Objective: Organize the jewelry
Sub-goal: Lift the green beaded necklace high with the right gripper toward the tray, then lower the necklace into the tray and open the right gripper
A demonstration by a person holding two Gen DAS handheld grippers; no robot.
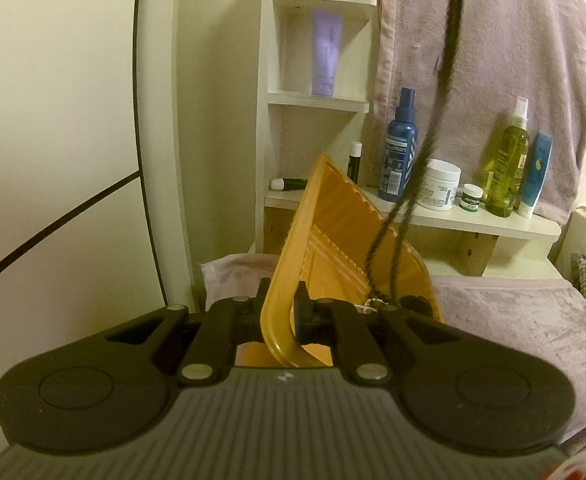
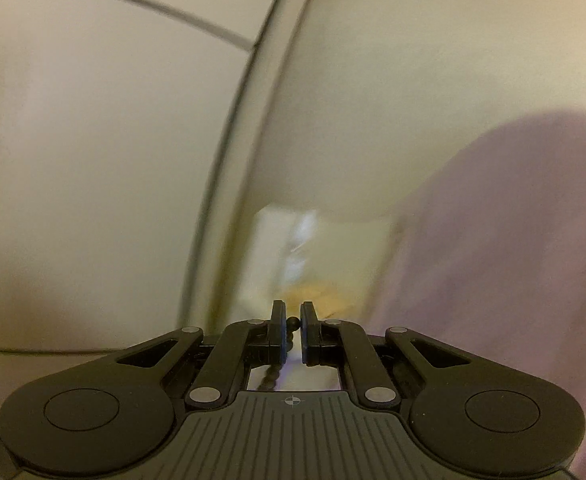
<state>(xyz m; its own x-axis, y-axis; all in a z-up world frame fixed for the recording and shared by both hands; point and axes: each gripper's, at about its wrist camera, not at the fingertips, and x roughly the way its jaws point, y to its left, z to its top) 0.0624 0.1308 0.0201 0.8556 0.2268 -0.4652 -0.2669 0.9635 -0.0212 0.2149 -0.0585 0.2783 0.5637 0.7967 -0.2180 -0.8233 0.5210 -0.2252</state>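
My left gripper (image 1: 281,304) is shut on the rim of an amber plastic jewelry tray (image 1: 333,240) and holds it tilted up on edge. A dark beaded necklace (image 1: 425,152) hangs down from above into the tray, and a small pale chain piece (image 1: 369,305) lies at the tray's lower end. My right gripper (image 2: 292,322) is shut on a strand of dark beads (image 2: 289,334), which runs back between its pads. The right wrist view is blurred and shows only wall and mauve cloth.
A white shelf unit (image 1: 473,220) behind the tray holds a blue spray bottle (image 1: 399,152), a white jar (image 1: 441,184), a green bottle (image 1: 507,168) and small tubes. A mauve towel (image 1: 513,320) covers the surface below and hangs behind the shelf. A cream wall is on the left.
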